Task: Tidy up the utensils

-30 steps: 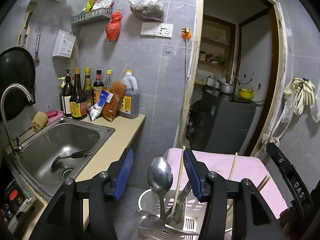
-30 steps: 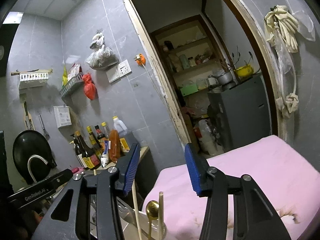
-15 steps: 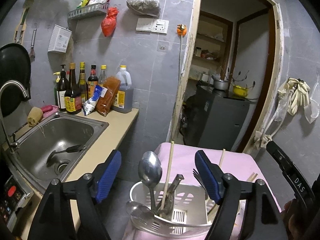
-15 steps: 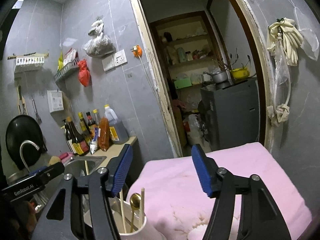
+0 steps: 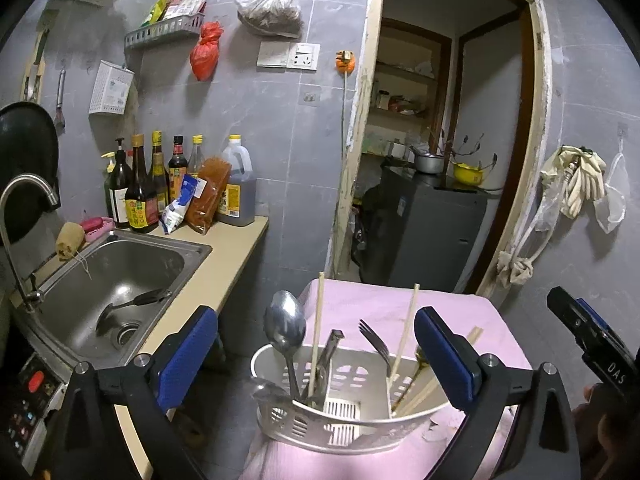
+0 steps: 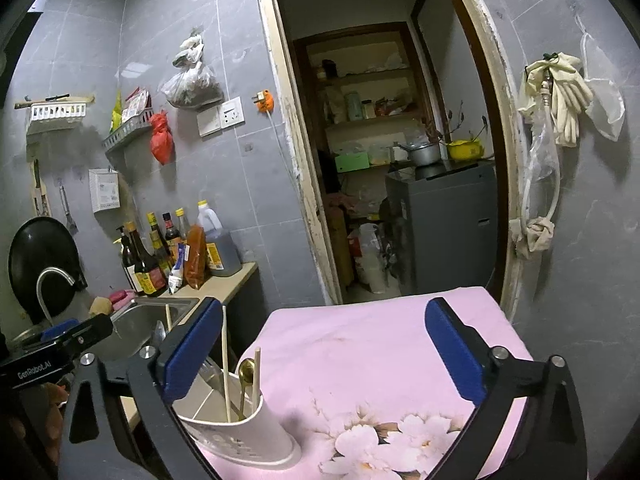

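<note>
Both grippers spread above the utensil holder on the pink cloth.

Left gripper (image 5: pixel 316 354): jaws opening, already wide, blue pads either side of the white utensil holder (image 5: pixel 348 420) without touching it; nothing gripped. Right gripper (image 6: pixel 320 354): jaws opening too, wide, only the pink cloth (image 6: pixel 360 344) between them; the holder sits just beside its left finger. Holder stands upright on the cloth, split into compartments. Left compartment: a big steel spoon (image 5: pixel 285 326), bowl up, with a chopstick (image 5: pixel 317 320) and other steel pieces I cannot sort out. Right compartment: a fork (image 5: pixel 376 344), tines up, more chopsticks, a gold spoon (image 6: pixel 246 372). Another spoon bowl pokes over the holder's left rim. Beside the cloth, the counter with a steel sink (image 5: pixel 116 276) and a row of bottles (image 5: pixel 140 188) against the grey tile wall.
</note>
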Demonstrator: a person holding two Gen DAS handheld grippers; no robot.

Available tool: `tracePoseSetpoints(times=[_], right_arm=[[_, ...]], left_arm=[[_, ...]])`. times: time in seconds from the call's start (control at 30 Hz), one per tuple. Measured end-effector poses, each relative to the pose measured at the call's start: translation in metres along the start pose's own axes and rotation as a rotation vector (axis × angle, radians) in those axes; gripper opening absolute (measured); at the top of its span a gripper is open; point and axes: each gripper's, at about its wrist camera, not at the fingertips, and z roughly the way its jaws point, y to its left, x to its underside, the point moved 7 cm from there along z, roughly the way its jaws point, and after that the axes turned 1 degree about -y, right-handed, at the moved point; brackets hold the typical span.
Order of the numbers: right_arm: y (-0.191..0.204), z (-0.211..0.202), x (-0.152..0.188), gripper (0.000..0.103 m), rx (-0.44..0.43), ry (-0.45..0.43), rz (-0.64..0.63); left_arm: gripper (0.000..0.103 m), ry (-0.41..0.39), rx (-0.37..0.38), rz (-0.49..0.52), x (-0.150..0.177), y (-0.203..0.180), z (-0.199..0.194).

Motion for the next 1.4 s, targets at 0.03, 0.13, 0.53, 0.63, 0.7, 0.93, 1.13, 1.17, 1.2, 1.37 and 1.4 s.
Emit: tracePoseSetpoints(times=[0.03, 0.13, 0.53, 0.63, 0.7, 0.93, 1.13, 1.17, 1.2, 1.37, 1.4], right_arm=[[-0.001, -0.003, -0.001, 0.101, 0.001, 0.000, -0.001], [-0.002, -0.013, -0.002, 0.101, 0.006, 0.004, -0.005], [-0.015, -0.054, -0.002, 0.101, 0.032, 0.022, -0.003], [-0.016, -0.069, -0.002, 0.101, 0.027, 0.031, -0.018], [-0.019, -0.079, -0.003, 0.101, 0.026, 0.032, -0.024], [-0.031, -0.130, -0.003, 0.101, 0.016, 0.035, -0.043], [-0.044, -0.178, 0.001, 0.101, 0.013, 0.031, -0.050], [-0.045, -0.185, 0.002, 0.101, 0.011, 0.031, -0.051], [-0.047, -0.194, 0.003, 0.101, 0.010, 0.031, -0.052], [-0.050, -0.224, 0.008, 0.101, 0.004, 0.026, -0.055], [-0.051, -0.227, 0.008, 0.101, 0.001, 0.026, -0.056]], left_arm=[[0.100, -0.001, 0.003, -0.001, 0.000, 0.000, -0.002], [0.100, -0.005, 0.009, -0.001, 0.000, -0.004, -0.011], [0.101, -0.030, 0.022, 0.052, 0.003, -0.018, -0.049], [0.101, -0.028, 0.021, 0.050, 0.005, -0.020, -0.059], [0.101, -0.028, 0.022, 0.042, 0.008, -0.023, -0.067], [0.101, -0.066, 0.017, 0.070, 0.019, -0.040, -0.108], [0.101, -0.079, 0.034, 0.077, 0.036, -0.053, -0.152], [0.101, -0.076, 0.036, 0.077, 0.040, -0.054, -0.159], [0.101, -0.073, 0.036, 0.078, 0.042, -0.055, -0.165], [0.101, -0.074, 0.036, 0.083, 0.053, -0.057, -0.192], [0.101, -0.076, 0.037, 0.082, 0.054, -0.057, -0.197]])
